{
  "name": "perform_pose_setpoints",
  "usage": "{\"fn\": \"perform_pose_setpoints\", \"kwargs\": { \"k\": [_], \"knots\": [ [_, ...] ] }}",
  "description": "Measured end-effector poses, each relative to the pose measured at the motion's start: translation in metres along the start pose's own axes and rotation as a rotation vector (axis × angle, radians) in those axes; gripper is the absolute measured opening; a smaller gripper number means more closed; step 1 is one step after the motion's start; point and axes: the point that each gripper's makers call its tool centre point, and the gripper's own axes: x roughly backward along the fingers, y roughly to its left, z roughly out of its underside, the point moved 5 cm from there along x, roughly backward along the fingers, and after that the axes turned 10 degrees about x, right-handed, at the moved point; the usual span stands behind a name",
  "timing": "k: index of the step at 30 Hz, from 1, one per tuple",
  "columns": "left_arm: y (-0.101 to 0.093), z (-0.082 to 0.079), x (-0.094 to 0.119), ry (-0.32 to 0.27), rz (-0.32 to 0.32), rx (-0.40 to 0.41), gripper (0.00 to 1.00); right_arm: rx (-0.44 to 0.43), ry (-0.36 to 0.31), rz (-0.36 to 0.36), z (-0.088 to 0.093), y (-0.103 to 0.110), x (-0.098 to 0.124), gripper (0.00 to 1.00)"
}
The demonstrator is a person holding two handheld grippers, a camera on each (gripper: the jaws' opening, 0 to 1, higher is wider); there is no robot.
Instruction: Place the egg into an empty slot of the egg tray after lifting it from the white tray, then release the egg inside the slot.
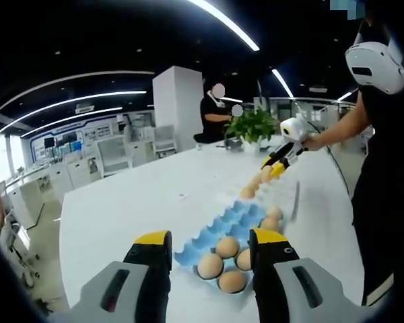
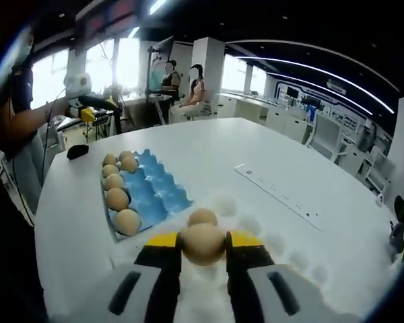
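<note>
- No text, label, brand name, number or sign can be read in the left gripper view or the right gripper view.
- The far wall panels (image 1: 87, 131) in the left gripper view carry coloured patches that may be signs, but they are too small and blurred to make out.

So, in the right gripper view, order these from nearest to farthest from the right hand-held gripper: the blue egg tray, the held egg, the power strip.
1. Held egg, between the right hand-held gripper jaws.
2. Blue egg tray, ahead and to the view's left.
3. Power strip, to the view's right. Its near end is too close to the tray's distance to call firmly.
</note>
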Motion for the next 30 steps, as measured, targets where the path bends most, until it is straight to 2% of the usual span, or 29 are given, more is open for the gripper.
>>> {"fn": "perform_pose_setpoints", "kwargs": {
  "k": [14,30],
  "knots": [
    [-0.001,0.001,0.003,0.004,-0.007,-0.001,0.46,0.056,-0.047,-0.125,-0.031,0.030,-0.040,0.26],
    [0.002,0.001,0.003,0.005,-0.006,0.002,0.46,0.098,-0.100,-0.228,-0.061,0.062,-0.081,0.26]
  ]
}}
